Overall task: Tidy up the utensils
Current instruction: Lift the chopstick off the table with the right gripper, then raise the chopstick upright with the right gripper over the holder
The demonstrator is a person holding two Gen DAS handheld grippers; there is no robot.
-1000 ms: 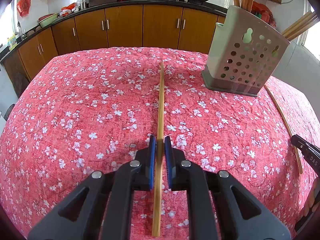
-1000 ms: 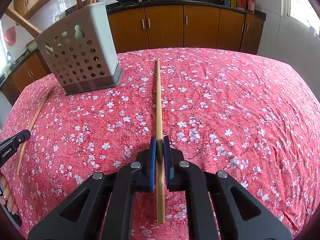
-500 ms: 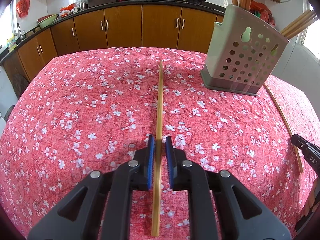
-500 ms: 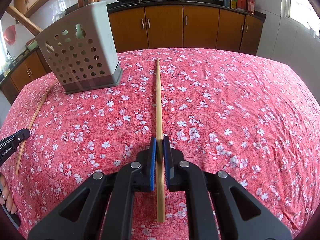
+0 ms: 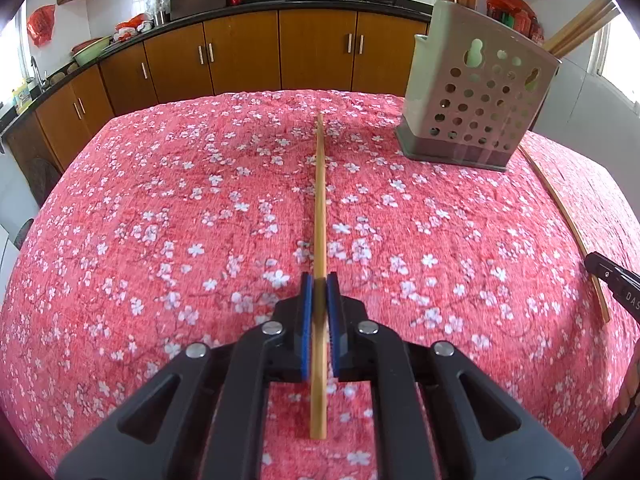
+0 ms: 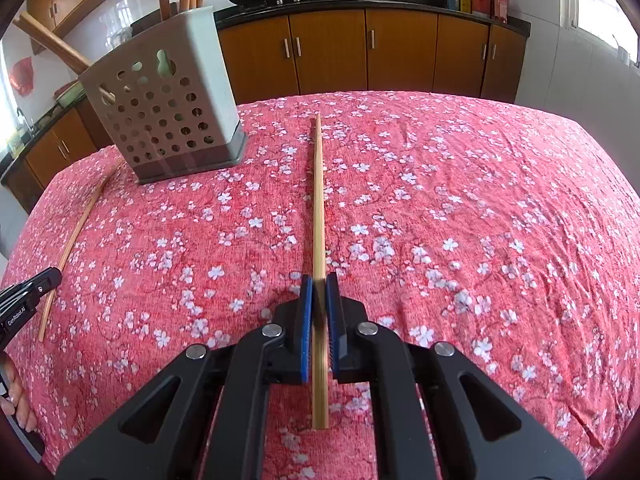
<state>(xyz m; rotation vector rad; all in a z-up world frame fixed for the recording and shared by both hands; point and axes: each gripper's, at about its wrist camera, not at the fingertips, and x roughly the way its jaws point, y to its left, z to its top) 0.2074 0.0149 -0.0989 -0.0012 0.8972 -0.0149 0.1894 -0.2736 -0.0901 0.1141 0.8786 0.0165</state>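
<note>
My left gripper (image 5: 319,280) is closing its blue pads onto a bamboo chopstick (image 5: 320,184) that points away across the red flowered cloth. My right gripper (image 6: 319,280) is shut on a second chopstick (image 6: 318,184) in the same way. Each gripper's black tip shows at the edge of the other's view: the right gripper (image 5: 612,284) with its chopstick (image 5: 560,216), the left gripper (image 6: 28,292) with its chopstick (image 6: 80,228). A grey perforated utensil holder (image 5: 480,100) (image 6: 168,108) stands upright on the cloth between the two chopsticks, with several chopsticks sticking out of its top.
The table (image 5: 160,220) is covered by the red cloth and drops off at its far edge. Behind it run brown kitchen cabinets (image 5: 280,52) under a dark counter with pans. A person's fingers (image 6: 16,396) show at the lower left of the right wrist view.
The left gripper's pads have drawn in against the chopstick between them. The right gripper and its chopstick look the same.
</note>
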